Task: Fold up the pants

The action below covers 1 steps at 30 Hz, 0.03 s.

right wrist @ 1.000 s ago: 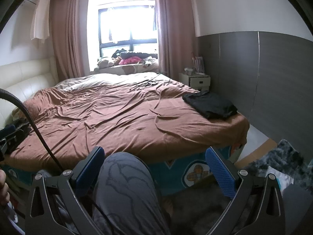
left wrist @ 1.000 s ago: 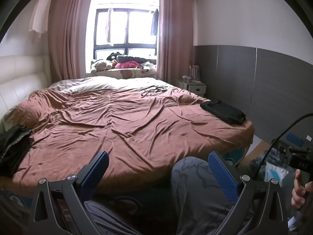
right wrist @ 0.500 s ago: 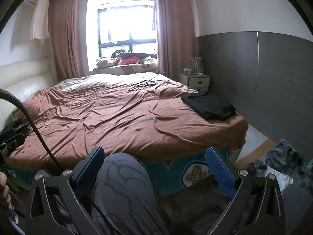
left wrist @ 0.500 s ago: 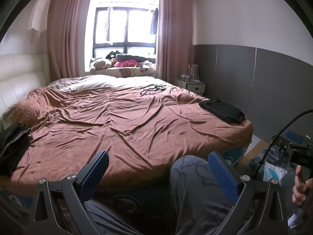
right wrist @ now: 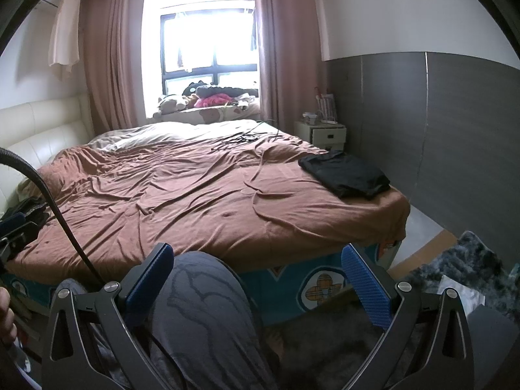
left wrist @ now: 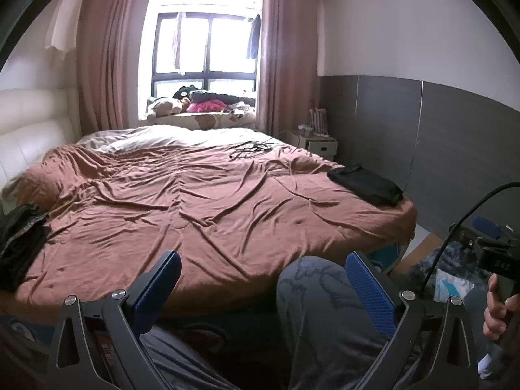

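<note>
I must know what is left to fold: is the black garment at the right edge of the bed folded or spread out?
Folded: the black garment lies as a compact, flat, layered rectangle on the brown bedspread.

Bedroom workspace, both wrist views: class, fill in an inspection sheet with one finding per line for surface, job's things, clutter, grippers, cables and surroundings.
Surface: bed with wrinkled brown cover, middle bare.
Job's things: folded black garment near the bed's right edge; rumpled dark clothes pile at its left edge.
Clutter: plush toys and clothes on the window sill.
Grippers: left gripper open, holding nothing; right gripper open, holding nothing; both short of the bed, above the person's knees.
Cables: black cable tangle on the far cover; gripper lead crossing the right view.
Surroundings: white nightstand, pink curtains, grey wall panels.
</note>
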Tool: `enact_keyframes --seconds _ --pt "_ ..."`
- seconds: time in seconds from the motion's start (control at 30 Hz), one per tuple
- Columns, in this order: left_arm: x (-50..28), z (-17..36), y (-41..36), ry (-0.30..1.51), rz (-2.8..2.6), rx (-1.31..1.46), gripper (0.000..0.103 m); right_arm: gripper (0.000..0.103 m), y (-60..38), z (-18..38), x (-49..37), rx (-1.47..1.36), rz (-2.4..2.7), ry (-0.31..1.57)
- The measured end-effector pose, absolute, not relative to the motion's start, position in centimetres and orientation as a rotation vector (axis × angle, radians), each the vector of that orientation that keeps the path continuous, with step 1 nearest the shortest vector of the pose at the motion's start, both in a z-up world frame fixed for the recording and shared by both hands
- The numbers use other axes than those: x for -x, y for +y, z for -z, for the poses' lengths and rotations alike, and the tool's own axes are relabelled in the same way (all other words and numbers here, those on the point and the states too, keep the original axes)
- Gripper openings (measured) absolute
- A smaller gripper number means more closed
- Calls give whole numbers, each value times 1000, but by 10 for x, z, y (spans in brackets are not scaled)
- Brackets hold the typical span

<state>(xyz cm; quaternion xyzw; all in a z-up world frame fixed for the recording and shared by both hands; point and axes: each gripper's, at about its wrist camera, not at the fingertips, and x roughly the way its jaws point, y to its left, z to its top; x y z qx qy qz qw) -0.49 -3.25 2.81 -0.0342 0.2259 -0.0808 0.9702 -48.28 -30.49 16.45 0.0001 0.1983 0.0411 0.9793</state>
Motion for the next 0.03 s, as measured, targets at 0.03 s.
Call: enact_keyframes --seconds 0.03 --pt "5 -29 -33 454 163 71 102 103 -306 -164 483 0 -83 400"
